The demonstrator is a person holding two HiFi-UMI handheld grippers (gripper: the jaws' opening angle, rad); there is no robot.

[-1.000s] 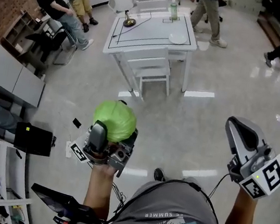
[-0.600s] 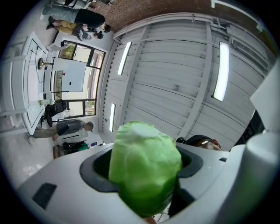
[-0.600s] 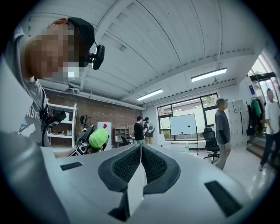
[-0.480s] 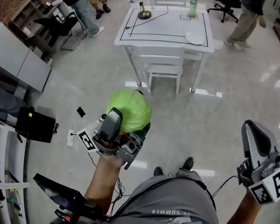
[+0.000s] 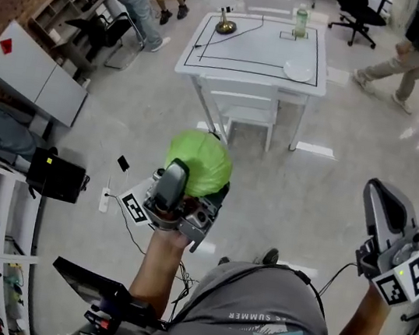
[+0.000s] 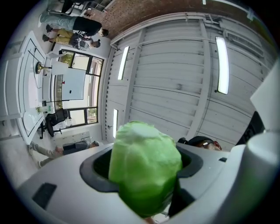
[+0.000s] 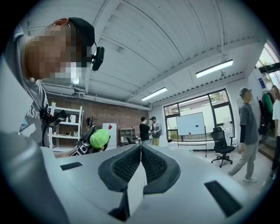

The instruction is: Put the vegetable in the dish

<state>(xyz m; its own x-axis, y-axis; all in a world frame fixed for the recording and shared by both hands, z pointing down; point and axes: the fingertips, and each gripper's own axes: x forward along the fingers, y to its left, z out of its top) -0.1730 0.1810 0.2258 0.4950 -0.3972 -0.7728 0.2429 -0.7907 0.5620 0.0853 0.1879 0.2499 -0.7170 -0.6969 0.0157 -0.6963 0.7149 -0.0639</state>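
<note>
While the vegetable, a green cabbage-like head, sits clamped in the left gripper, I rate the task as approx. half done: pickup complete, delivery not yet made.

1. Left gripper: jaws spread wide and pressing on both sides of the vegetable. The left gripper view shows the head filling the gap. Grip looks secure, in my judgement.
2. Right gripper: jaws pressed together, nothing btwn them. It is held off to the right and has no part in the carry.
3. Target: the dish, a small white plate, lies near the right edge of the white table and looks empty. It is well apart from the vegetable, with open floor btwn.
4. Other items on the tabletop: a bottle at the far edge and a brass-coloured object at the far left corner. Neither is near the dish.
5. Remaining steps, as I judge them: cross the floor to the table, bring the left gripper over the dish, lower, let go.
</note>
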